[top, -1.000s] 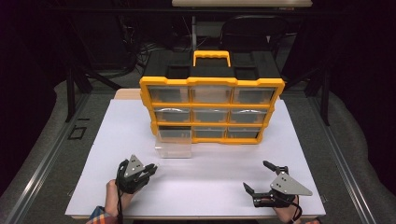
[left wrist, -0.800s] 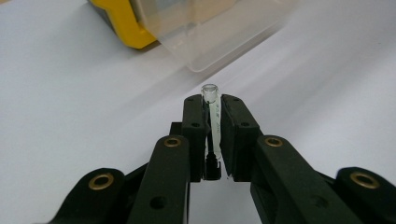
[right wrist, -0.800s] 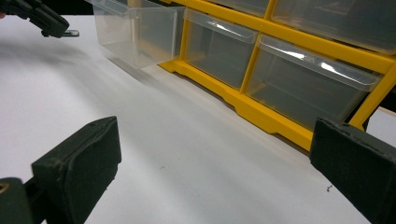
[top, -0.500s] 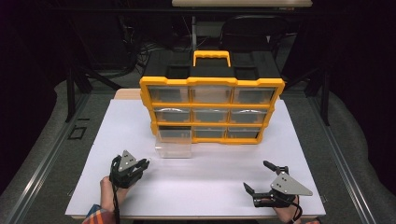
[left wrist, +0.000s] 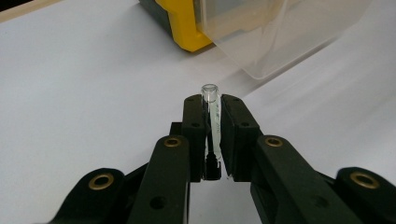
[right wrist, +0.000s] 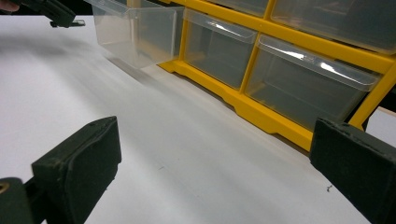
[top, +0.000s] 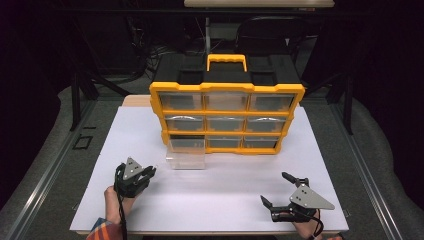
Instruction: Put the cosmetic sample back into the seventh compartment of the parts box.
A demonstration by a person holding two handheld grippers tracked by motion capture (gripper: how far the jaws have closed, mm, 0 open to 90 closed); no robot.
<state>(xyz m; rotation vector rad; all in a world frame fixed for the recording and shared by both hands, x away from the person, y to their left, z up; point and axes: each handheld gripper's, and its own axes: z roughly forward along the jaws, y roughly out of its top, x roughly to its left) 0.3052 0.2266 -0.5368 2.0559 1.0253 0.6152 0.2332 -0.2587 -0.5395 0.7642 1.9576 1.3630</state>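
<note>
The left gripper (left wrist: 211, 105) is clamped on a small glass vial (left wrist: 210, 93), mouth forward, aimed at the clear drawer (top: 186, 154) pulled out at the cabinet's (top: 227, 117) seven o'clock corner, probably to drop it in. The right gripper (top: 278, 190) rests at the table's (top: 220, 210) five o'clock, jaws wide apart and empty, apparently just waiting.

One yellow organizer (top: 227, 117) with nine drawers, one glass vial (left wrist: 211, 112), two grippers
</note>
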